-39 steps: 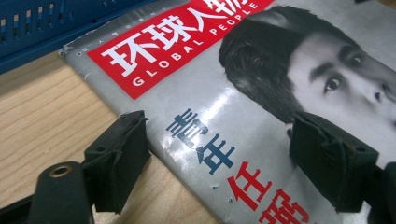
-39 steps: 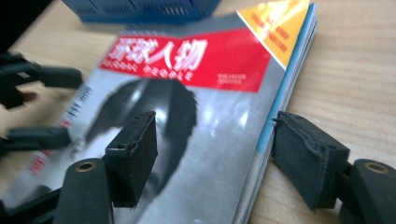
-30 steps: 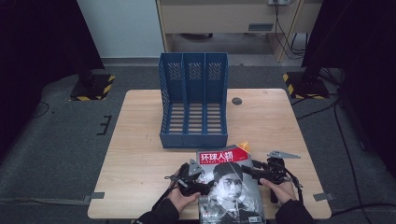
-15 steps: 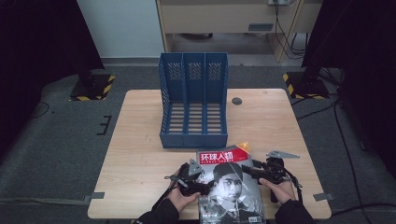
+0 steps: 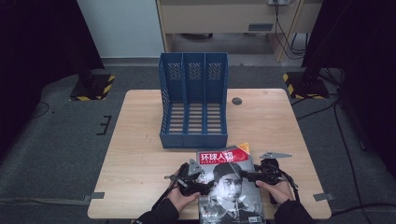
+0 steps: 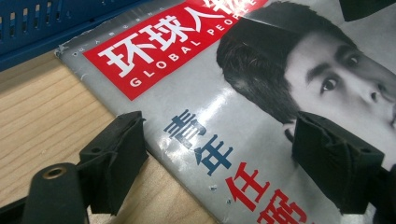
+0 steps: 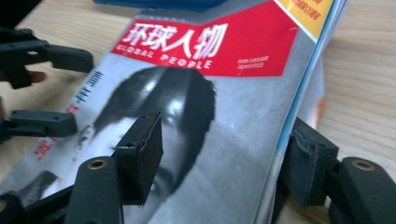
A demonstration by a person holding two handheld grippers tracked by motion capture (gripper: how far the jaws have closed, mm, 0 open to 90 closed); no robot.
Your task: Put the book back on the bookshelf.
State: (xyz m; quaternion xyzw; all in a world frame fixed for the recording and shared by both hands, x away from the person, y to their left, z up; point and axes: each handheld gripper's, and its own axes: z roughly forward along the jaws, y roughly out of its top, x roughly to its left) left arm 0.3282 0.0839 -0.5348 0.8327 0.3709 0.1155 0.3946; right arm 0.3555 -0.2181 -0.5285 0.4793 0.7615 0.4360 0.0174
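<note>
Straddling the magazine (image 5: pixel 229 184) from either side, both grippers stand wide open. Left gripper (image 6: pixel 219 161): one jaw over the cover, the other beyond its edge, above the table (image 5: pixel 140 154). Right gripper (image 7: pixel 224 158): jaws bracket the magazine's opposite edge, unclenched. Blue file rack (image 5: pixel 193 100) stands just beyond the magazine's far end.

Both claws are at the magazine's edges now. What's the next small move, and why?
Probably close both claws. The left claw and right claw each stand open, straddling an opposite side edge of the magazine, which lies flat on the table before the blue file holder. Nothing is gripped yet.
</note>
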